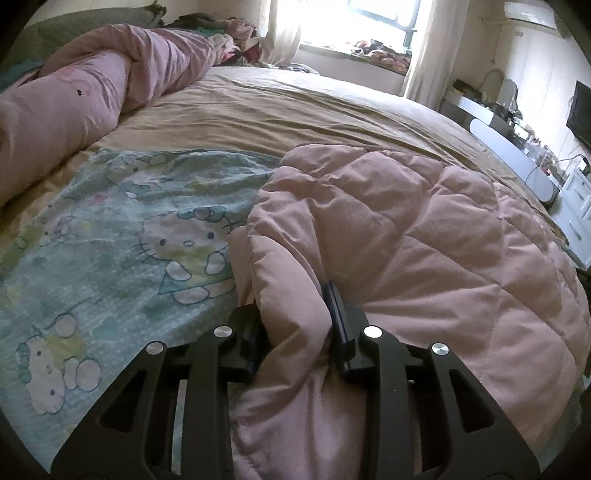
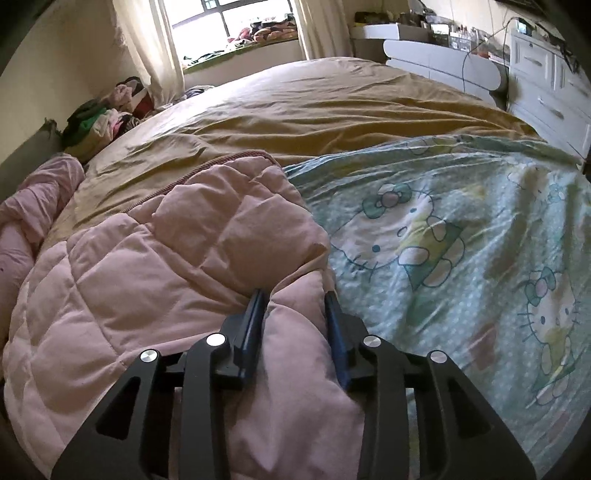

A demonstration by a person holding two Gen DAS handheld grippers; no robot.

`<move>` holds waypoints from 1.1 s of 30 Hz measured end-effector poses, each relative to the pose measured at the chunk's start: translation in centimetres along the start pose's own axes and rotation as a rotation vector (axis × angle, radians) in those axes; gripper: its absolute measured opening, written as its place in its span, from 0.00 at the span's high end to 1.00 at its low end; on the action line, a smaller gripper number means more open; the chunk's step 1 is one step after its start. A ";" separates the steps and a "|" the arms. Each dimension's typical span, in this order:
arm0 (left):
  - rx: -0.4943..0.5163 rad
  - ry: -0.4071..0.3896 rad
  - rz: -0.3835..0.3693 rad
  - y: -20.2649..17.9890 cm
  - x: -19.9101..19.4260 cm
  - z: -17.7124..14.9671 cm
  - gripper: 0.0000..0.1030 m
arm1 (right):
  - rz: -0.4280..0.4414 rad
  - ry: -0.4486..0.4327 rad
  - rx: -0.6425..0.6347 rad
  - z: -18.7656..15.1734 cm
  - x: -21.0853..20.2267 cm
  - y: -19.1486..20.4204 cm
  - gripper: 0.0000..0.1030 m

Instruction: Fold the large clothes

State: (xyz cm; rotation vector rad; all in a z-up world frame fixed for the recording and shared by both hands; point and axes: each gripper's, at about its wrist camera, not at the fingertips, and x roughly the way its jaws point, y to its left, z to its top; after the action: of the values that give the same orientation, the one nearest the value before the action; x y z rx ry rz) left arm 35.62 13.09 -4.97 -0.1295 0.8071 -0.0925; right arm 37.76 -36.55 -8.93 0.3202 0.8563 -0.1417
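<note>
both my left gripper (image 1: 295, 325) and right gripper (image 2: 295, 325) are clamped on the pink quilted padded garment (image 1: 406, 240) above the cartoon-cat printed green sheet (image 2: 461, 240).

The quilt (image 1: 406, 229) lies on the cartoon sheet (image 1: 122, 236) — both on the bed (image 1: 295, 107), window (image 1: 369, 18) behind.

Quilted, puffy matt cloth on the pink garment (image 1: 406, 229), stitched in diamond panels, softly creased. Matt black plastic on the left gripper (image 1: 297, 314) and right gripper (image 2: 295, 314), studded with shiny round metal pins. Thin, wrinkled printed cotton on the cartoon sheet (image 2: 461, 236). Plain matt tan cloth over the bed (image 2: 314, 110). Glossy white finish on the drawers (image 2: 546, 74).
</note>
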 end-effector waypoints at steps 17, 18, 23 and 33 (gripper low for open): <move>-0.025 -0.051 0.083 -0.2 -6.9 -0.9 0.09 | 0.139 -0.164 0.036 -3.6 -13.0 -3.8 0.05; -0.021 -0.050 0.086 -0.3 -7.3 -1.0 0.09 | 0.146 -0.156 0.027 -3.9 -13.5 -3.8 0.05; -0.017 -0.043 0.093 -0.5 -8.7 -1.9 0.09 | 0.163 -0.134 0.001 -5.6 -15.0 -3.4 0.05; 0.002 -0.057 0.119 -1.1 -11.4 -3.8 0.09 | 0.190 -0.127 -0.063 -8.5 -17.5 -2.2 0.05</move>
State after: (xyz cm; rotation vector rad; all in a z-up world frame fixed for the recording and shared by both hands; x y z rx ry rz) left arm 24.97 13.16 0.74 -0.0818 0.7562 0.0223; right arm 19.78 -35.94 -1.30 0.3280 0.6991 0.0412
